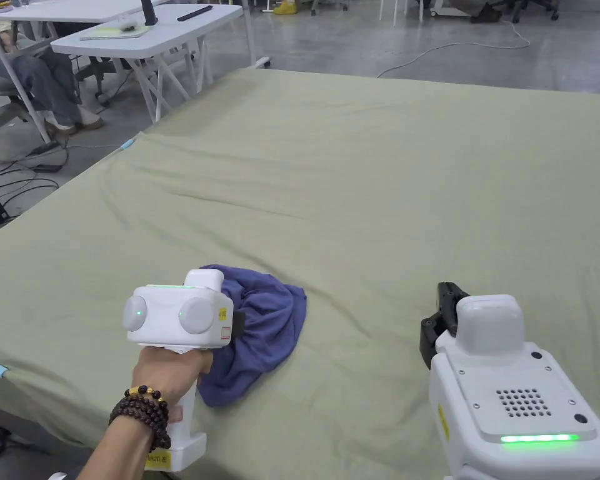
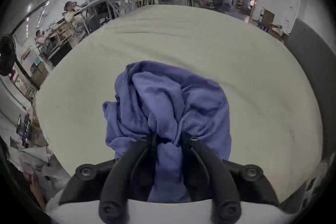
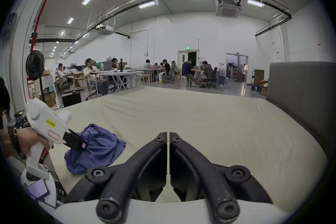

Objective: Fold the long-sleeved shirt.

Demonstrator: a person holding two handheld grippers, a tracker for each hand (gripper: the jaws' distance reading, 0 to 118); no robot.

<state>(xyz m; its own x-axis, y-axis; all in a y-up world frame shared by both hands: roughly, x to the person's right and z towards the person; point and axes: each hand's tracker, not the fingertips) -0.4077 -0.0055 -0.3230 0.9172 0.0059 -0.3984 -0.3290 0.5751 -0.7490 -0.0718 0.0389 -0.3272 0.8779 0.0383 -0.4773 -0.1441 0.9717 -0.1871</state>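
The left gripper (image 2: 168, 138) had both jaws pinched on a bunched fold of the crumpled blue shirt (image 2: 167, 100), which lay heaped near the bed's (image 1: 386, 187) front edge; the right gripper (image 3: 168, 134) hovered well apart, jaws closed together, holding nothing

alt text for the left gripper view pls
The left gripper is clamped on a bunched fold of the crumpled blue shirt, which lies in a heap on the pale green sheet. Behind the bed, people sit at tables in a large workroom.
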